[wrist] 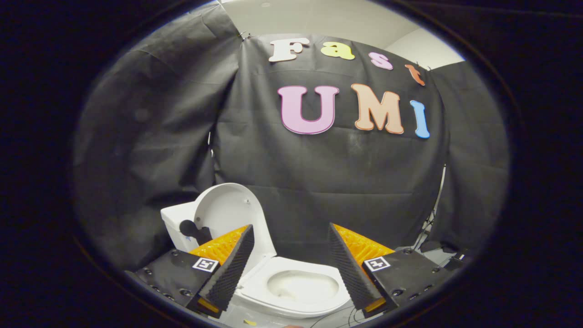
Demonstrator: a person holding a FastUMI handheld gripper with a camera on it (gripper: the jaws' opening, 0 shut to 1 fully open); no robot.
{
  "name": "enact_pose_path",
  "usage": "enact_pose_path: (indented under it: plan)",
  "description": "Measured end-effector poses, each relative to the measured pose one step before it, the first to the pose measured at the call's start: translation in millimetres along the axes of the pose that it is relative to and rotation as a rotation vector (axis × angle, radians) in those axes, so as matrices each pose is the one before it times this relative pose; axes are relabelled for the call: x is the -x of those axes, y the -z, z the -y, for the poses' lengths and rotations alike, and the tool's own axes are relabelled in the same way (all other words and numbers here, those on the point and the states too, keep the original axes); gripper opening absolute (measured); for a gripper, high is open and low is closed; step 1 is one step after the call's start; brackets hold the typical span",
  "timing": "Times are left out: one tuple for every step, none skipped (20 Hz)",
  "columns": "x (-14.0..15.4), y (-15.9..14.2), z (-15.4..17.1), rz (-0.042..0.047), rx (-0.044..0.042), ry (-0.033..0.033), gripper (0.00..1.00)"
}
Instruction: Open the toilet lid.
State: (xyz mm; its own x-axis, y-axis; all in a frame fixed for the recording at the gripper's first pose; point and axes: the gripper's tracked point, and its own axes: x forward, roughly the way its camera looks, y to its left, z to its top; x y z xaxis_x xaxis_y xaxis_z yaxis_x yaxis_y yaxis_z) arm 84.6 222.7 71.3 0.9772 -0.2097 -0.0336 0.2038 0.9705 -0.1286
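Against the black cloth wall stands one toilet [291, 284], its lid [230, 212] raised, the gripper [291, 239] spread wide, grasping nothing.

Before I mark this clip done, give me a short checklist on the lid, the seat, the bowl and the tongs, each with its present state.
1. Toilet lid raised: ok, it stands upright beyond the left finger.
2. Lid resting against the tank: cannot tell, the contact is hidden behind the lid.
3. Seat down: ok, it lies flat around the bowl.
4. Bowl exposed: ok, it shows between the fingers.
5. Tongs released: ok, the fingers stand wide apart with nothing between them.
6. Tongs free of the lid: cannot tell, the left finger overlaps the lid's lower edge.
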Motion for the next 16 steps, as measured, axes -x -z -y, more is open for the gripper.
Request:
enact_pose_path:
  plan:
    - [1.42,-0.44,7.61,0.00164,-0.00446,0.01450,1.00]
    - [1.89,0.13,6.96,0.00065,-0.00267,0.01215,1.00]
    - [1.23,-0.80,4.30,0.00196,0.00047,0.00795,1.00]
    - [0.95,-0.26,3.47,0.00095,0.00008,0.00767,1.00]
    - [0.87,-1.41,1.78,0.00488,-0.00360,0.00145,1.00]
    - [-0.19,-1.72,0.98,0.00558,-0.00620,-0.00261,1.00]
    - [-0.38,-1.92,-0.31,0.00500,-0.00657,-0.00212,1.00]
    - [-0.53,1.09,0.91,0.00034,-0.00164,-0.00016,1.00]
    - [-0.06,0.43,-0.72,-0.00098,0.00187,-0.00175,1.00]
    - [-0.58,-0.03,-0.51,-0.00078,0.00213,-0.00157,1.00]
    - [0.25,-0.33,0.19,-0.00148,0.00119,0.00023,1.00]
    - [0.10,1.80,1.07,-0.00287,0.00019,0.00264,1.00]
    - [0.05,0.44,-0.18,-0.00059,-0.00080,-0.00055,1.00]
    - [-1.13,0.60,-0.07,-0.00069,-0.00277,-0.00083,1.00]
    - [0.32,0.01,-0.03,-0.00203,-0.00160,-0.00106,1.00]
    - [0.36,-0.01,-0.82,0.00014,0.00175,-0.00111,1.00]
